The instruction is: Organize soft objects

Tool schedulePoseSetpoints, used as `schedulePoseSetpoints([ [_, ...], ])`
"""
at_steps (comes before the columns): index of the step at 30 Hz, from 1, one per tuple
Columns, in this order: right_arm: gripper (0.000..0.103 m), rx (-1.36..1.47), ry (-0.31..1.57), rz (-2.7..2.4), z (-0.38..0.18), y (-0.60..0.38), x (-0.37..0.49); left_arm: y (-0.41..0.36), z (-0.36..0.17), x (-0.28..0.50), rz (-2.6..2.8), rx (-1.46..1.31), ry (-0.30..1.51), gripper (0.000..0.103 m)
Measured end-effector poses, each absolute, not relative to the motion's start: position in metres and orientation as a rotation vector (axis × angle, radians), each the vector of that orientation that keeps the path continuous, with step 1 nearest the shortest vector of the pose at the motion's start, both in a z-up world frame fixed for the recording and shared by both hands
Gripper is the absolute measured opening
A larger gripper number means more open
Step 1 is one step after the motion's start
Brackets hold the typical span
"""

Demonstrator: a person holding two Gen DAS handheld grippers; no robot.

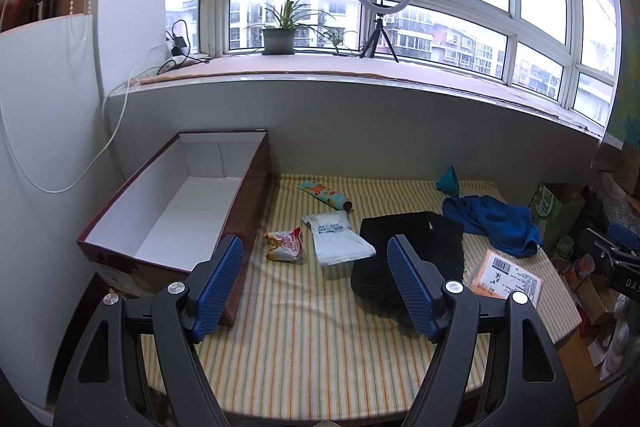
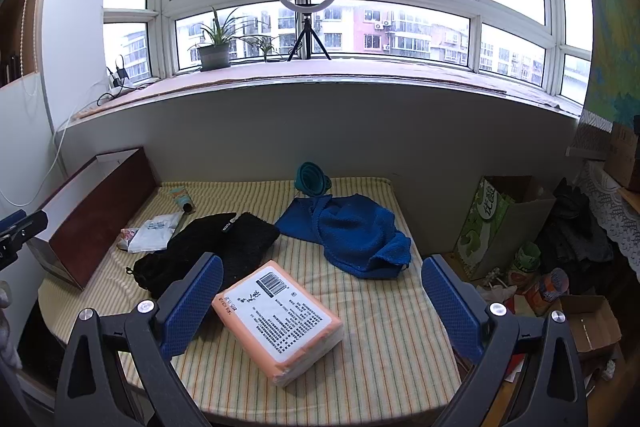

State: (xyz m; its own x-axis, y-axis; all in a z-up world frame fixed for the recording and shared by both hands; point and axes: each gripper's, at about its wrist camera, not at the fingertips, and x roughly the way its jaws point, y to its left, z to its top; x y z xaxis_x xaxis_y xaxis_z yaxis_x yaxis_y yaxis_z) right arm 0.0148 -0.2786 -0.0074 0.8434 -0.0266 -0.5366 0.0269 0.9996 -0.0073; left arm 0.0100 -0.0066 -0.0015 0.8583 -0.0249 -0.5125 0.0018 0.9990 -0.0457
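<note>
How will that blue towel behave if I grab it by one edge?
The blue towel lies crumpled in soft folds, so it will probably droop and unfurl. Its thick terry pile should grip well. One corner may drag the teal funnel beside it.

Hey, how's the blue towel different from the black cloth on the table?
The blue towel is bright blue and fluffy; the black cloth is black, with a small label. The blue towel lies crumpled in a heap, while the black cloth lies flatter and spread out. The blue towel sits farther back toward the right edge; the black cloth lies mid-table beside the white packet. Both are soft fabrics resting loose on the striped mat, untouched by either gripper.
</note>
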Motion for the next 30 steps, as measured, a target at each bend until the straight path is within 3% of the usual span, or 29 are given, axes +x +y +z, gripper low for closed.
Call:
schedulePoseSetpoints([
  [30,0.098,0.016,0.551,-0.036,-0.001,-0.289,0.009,-0.015,0.004,0.007,-0.032,-0.044,0.522,0.075],
])
